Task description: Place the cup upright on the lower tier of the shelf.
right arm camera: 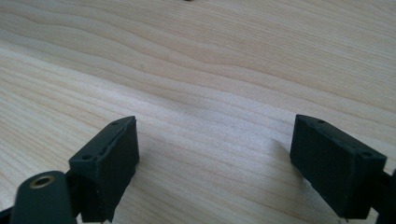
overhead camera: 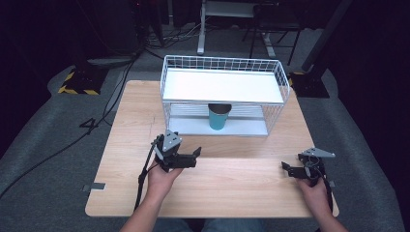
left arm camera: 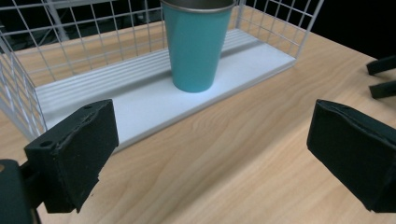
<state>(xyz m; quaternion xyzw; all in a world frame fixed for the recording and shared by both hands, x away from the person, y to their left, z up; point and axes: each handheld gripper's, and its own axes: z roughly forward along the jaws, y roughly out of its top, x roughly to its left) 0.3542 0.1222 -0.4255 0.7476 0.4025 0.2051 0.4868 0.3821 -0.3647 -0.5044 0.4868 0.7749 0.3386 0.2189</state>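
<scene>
A teal cup [overhead camera: 218,117] with a metal rim stands upright on the lower shelf of a white wire rack [overhead camera: 223,72]. In the left gripper view the teal cup [left arm camera: 196,42] is straight ahead, a short way beyond the rack's front edge. My left gripper [overhead camera: 196,155] is open over the table in front of the rack, with nothing between its jaws. My right gripper [overhead camera: 285,168] rests low near the table's right front, open, its jaws wide apart over bare wood [right arm camera: 210,116].
The rack has a white top shelf [overhead camera: 222,86] and wire sides [left arm camera: 18,98]. A wooden table [overhead camera: 130,125] carries everything. Beyond it lie grey floor, cables [overhead camera: 92,125] and stand bases. The tips of the other gripper [left arm camera: 380,77] show at the right in the left gripper view.
</scene>
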